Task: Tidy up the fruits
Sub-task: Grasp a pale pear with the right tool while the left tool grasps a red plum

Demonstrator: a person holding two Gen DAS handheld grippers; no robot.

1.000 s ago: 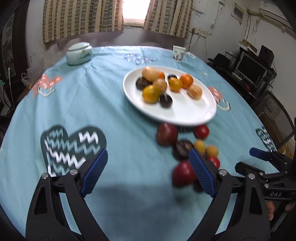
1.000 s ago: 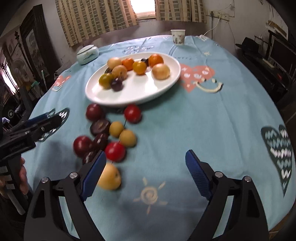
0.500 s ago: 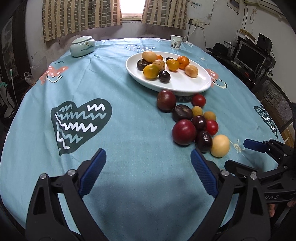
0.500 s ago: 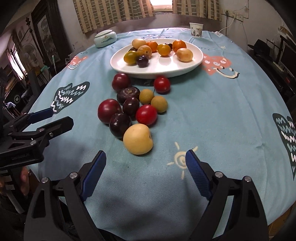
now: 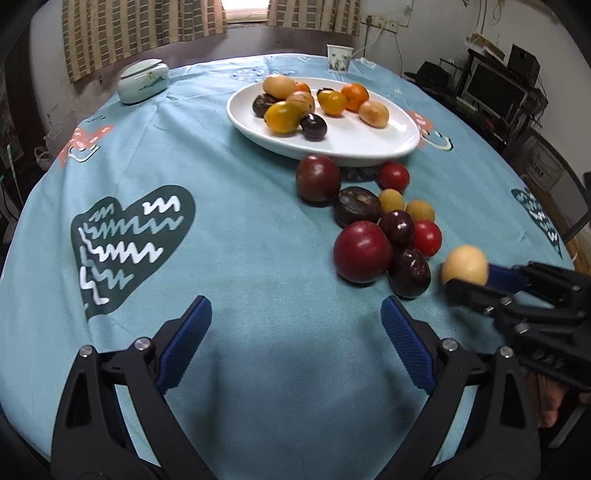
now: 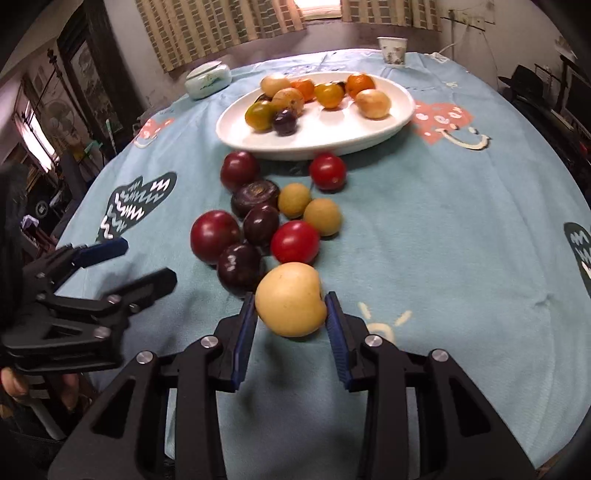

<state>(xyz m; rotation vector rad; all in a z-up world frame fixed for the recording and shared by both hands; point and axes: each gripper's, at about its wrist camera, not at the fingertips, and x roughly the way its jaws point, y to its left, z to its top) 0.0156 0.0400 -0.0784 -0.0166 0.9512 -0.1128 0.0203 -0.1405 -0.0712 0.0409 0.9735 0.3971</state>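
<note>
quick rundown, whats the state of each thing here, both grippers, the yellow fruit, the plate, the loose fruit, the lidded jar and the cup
right gripper: closed around the yellow fruit, a pad on each side
left gripper: open, holding nothing
yellow fruit: gripped, at the near end of the loose pile
white plate: on the table, part filled with fruit
loose fruit: clustered on the cloth beside the plate
lidded jar: lid on
paper cup: upright

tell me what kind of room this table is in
Probably a lived-in home room, a dining or living area: a round table under a printed blue tablecloth, striped curtains at a small window, and a desk with a computer monitor by the wall.
</note>
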